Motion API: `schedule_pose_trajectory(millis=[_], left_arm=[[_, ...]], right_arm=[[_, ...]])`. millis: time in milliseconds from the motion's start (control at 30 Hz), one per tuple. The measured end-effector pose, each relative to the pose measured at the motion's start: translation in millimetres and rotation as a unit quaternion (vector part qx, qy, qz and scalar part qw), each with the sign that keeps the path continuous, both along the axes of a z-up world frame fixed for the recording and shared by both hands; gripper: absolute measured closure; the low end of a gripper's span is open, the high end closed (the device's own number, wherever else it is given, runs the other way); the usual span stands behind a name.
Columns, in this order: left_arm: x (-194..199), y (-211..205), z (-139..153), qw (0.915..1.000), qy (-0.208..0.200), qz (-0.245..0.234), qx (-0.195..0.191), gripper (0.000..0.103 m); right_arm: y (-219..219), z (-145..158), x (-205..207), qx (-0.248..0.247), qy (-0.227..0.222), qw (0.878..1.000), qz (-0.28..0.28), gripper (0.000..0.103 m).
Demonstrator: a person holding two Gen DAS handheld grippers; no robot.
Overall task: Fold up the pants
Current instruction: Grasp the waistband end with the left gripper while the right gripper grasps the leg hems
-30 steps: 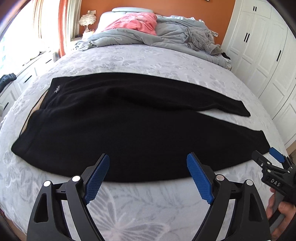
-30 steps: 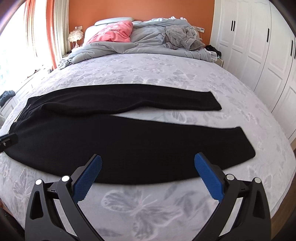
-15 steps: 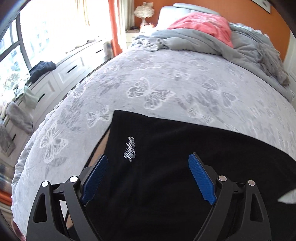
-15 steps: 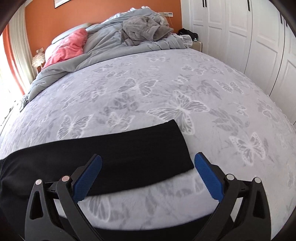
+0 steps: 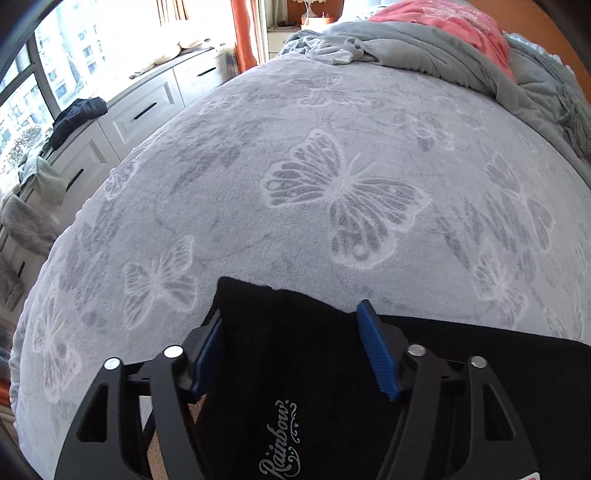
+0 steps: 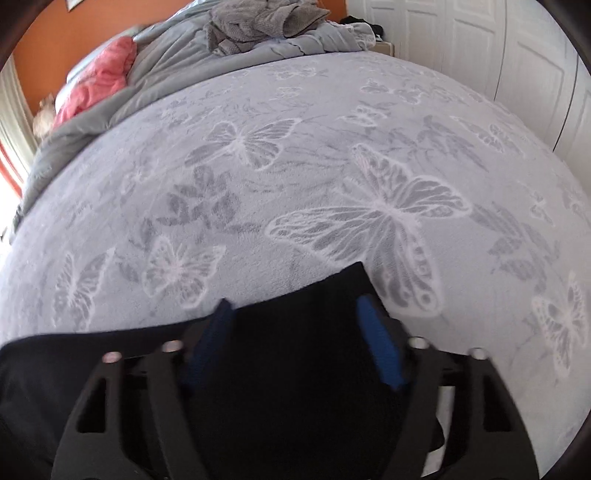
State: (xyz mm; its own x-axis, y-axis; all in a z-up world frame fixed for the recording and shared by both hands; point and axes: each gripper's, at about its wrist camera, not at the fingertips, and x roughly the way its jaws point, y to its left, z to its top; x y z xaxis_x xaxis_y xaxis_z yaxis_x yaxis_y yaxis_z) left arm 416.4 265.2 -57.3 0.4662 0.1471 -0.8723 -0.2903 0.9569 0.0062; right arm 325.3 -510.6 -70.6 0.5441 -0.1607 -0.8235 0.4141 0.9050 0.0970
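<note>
Black pants lie on the grey butterfly-print bedspread (image 5: 332, 166). In the left wrist view the waistband corner of the pants (image 5: 295, 350), with a white "Rainbow" logo, lies between the blue pads of my left gripper (image 5: 290, 332); the jaws stand partly closed around it. In the right wrist view the far leg's cuff (image 6: 295, 332) lies between the blue pads of my right gripper (image 6: 295, 328), jaws likewise narrowed around the cloth. That view is blurred. Whether either pair of pads presses the fabric is unclear.
A rumpled grey duvet (image 5: 424, 48) and pink pillow (image 5: 461, 26) lie at the head of the bed. White drawers with clothes on top (image 5: 74, 122) run under the window on the left. White wardrobe doors (image 6: 517, 55) stand on the right.
Both grippers moved forward and down onto the far side of the pants, left to the waistband corner, right to the leg cuff. Both jaws have narrowed around the fabric.
</note>
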Motion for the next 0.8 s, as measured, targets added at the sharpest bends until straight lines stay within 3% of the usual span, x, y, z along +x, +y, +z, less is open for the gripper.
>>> schedule_pose_trajectory(millis=[33, 67, 100, 200, 367, 533, 667, 800], left_arm=[[0.4, -1.1, 3.2, 0.9998, -0.004, -0.01, -0.019, 0.075], [0.1, -3.0, 7.0, 0.9996, -0.008, -0.013, -0.026, 0.08], [-2.6, -4.8, 12.9, 0.9998, -0.013, -0.008, -0.014, 0.094], [-18.8, -2.7, 39.7, 0.999, -0.045, 0.0, -0.005, 0.096], [-66.7, 22.9, 96.4, 0.9941, -0.1, 0.007, -0.041, 0.097], [-125.3, 21.0, 131.3, 0.9894, -0.129, -0.017, -0.063, 0.097], [-192.6, 17.5, 143.7, 0.9863, -0.144, -0.037, -0.072, 0.096], [-255.2, 25.0, 121.5, 0.9898, -0.116, -0.04, -0.072, 0.095]], right_arm=[[2.7, -2.3, 0.2, 0.016, 0.003, 1.0, 0.011, 0.094], [3.1, 1.0, -3.2, 0.022, -0.005, 1.0, 0.006, 0.099], [4.3, 6.5, -7.0, 0.023, -0.015, 1.0, 0.006, 0.1], [7.3, 33.5, -25.6, 0.013, -0.052, 0.999, 0.006, 0.1], [14.1, 89.0, -73.8, -0.002, -0.1, 0.995, 0.025, 0.1], [25.6, 126.0, -133.9, -0.008, -0.142, 0.988, 0.054, 0.1], [31.9, 129.4, -189.6, -0.013, -0.154, 0.984, 0.084, 0.1], [24.3, 94.4, -234.9, -0.008, -0.115, 0.99, 0.077, 0.101]])
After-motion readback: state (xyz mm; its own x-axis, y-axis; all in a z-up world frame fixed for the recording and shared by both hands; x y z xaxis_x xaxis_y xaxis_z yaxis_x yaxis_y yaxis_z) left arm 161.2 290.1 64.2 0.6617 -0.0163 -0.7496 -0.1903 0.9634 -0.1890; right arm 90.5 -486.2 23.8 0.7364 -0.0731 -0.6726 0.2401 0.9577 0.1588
